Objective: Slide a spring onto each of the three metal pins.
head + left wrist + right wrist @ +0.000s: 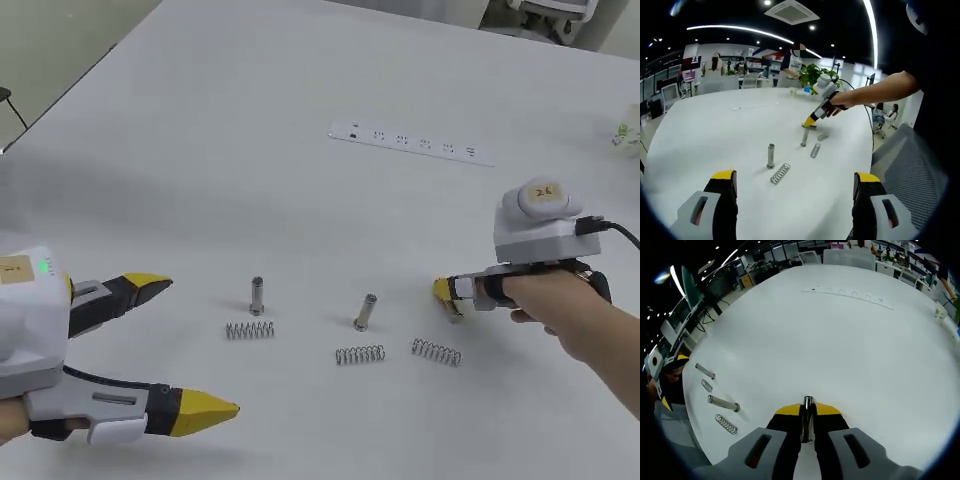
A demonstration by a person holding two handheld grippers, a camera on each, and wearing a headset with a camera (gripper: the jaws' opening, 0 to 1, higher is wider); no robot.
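Note:
Two metal pins stand on the white table, one (257,296) at the left and one (366,312) in the middle, leaning a little. Three springs lie loose in front of them: left spring (250,329), middle spring (360,354), right spring (436,351). My right gripper (450,292) is low over the table beside the right spring. It is shut on the third pin (807,402), whose end sticks out past the yellow tips of the right gripper (807,411). My left gripper (185,347) hovers open at the near left, with nothing between the jaws of the left gripper (796,177).
A white power strip (410,143) lies across the far side of the table. A small green-and-white item (628,133) sits at the far right edge. A mesh chair (912,165) stands beside the table, and people are in the office background.

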